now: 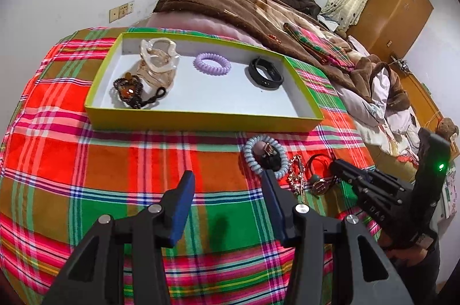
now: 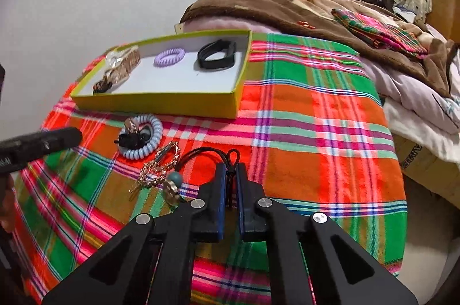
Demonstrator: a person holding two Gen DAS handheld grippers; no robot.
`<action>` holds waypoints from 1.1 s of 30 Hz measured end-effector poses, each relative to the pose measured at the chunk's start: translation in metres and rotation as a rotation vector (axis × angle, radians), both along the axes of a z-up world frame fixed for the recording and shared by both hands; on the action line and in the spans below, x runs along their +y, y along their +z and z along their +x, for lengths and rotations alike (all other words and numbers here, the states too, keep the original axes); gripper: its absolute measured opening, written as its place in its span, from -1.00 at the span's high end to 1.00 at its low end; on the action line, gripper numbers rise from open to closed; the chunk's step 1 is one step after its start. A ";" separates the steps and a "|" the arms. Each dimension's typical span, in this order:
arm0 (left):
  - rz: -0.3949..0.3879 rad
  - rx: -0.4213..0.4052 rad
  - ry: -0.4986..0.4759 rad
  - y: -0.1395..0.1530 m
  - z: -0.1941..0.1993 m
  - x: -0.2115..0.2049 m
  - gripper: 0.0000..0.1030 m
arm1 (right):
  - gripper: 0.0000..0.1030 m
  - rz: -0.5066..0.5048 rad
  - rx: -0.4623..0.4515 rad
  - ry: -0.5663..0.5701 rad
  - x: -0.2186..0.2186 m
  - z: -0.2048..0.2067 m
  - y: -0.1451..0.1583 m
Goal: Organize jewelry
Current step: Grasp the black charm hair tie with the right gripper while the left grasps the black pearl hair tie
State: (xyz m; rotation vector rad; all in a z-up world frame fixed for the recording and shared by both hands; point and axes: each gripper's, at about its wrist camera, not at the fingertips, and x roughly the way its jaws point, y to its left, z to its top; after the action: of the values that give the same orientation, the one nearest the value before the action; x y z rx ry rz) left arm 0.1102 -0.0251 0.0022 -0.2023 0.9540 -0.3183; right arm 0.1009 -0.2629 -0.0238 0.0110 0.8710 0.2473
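Plaid-covered bed [image 2: 316,109] fills the frame. Green tray [image 2: 161,100], upper left — holds purple coil tie [image 2: 169,57] and black band [image 2: 217,55]. Lower centre: right tool [image 2: 230,175] clamped on black cord [image 2: 233,158]. Left tool [image 1: 227,178] — fingers apart, empty.

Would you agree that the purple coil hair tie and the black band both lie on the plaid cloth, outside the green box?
Not quite: the purple coil hair tie and the black band both lie inside the green box, not on the plaid cloth. The left wrist view shows this plainly.
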 end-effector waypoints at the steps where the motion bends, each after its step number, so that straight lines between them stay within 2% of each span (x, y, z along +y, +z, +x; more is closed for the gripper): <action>1: 0.003 0.001 -0.003 -0.001 0.000 -0.002 0.03 | 0.87 0.012 0.000 -0.004 -0.003 -0.001 0.002; 9: 0.019 0.000 -0.035 -0.002 0.002 -0.020 0.03 | 0.87 0.060 -0.031 -0.052 -0.030 -0.011 0.011; 14: 0.046 -0.016 -0.060 0.000 0.005 -0.034 0.03 | 0.87 0.064 -0.022 -0.060 -0.034 -0.014 0.006; 24: 0.159 -0.069 -0.088 0.003 0.016 -0.060 0.04 | 0.87 0.095 -0.031 -0.069 -0.040 -0.019 0.004; 33: 0.218 -0.079 -0.097 -0.002 0.023 -0.076 0.04 | 0.87 0.111 -0.034 -0.067 -0.042 -0.019 0.004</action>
State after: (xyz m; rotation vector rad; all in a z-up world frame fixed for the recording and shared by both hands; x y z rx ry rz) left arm 0.1327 -0.1014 0.0002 0.0555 0.9150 -0.3072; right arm 0.0815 -0.3053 -0.0201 0.1386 0.8206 0.2319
